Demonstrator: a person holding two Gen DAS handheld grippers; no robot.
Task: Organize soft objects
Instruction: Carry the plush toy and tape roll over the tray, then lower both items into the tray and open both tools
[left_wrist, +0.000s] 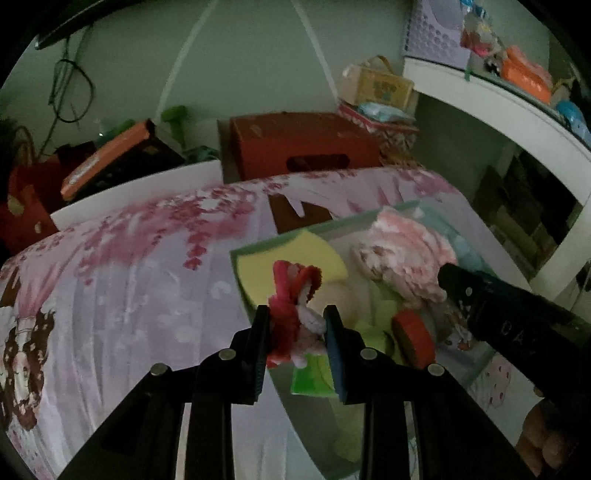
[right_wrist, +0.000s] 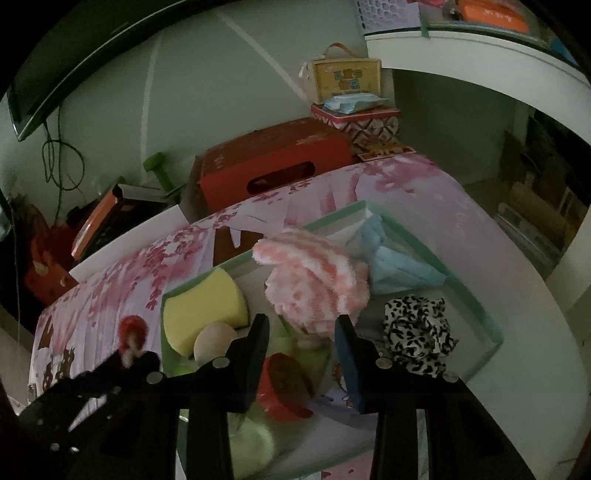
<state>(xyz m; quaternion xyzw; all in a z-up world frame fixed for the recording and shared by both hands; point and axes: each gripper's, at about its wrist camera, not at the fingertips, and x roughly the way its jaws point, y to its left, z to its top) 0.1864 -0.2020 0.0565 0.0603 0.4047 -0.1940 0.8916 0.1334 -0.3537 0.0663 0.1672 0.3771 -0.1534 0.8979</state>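
L gripper (left_wrist: 297, 326) – jaws narrow, clamped on a small red-and-pink plush toy (left_wrist: 295, 314). Toy stands roughly upright between the pads, fuzzy red head poking up past the fingertips, lower end hanging below. It's carried in the air just over the near-left corner of the green-rimmed tray (right_wrist: 476, 299), which sits on the floral bedspread (left_wrist: 129, 266).

R gripper (right_wrist: 303, 332) – jaws part-open, nothing between the pads; hovers over tray middle, above the pink-white fluffy cloth (right_wrist: 317, 280) and a red round piece (right_wrist: 284, 384).

Tray already holds: yellow sponge (right_wrist: 203, 310) at the left end, pale blue cloth (right_wrist: 395, 266) far right, leopard-print scrunchie (right_wrist: 417, 336) near right.

Key relation – toy hangs left of the sponge edge, tray interior lies ahead and to the right of the L fingers. L hand holds the piece, so L is the one to place; R gripper sits close on that side, so prob. needs to give room. Likely step: carry toy in over the rim, then release.
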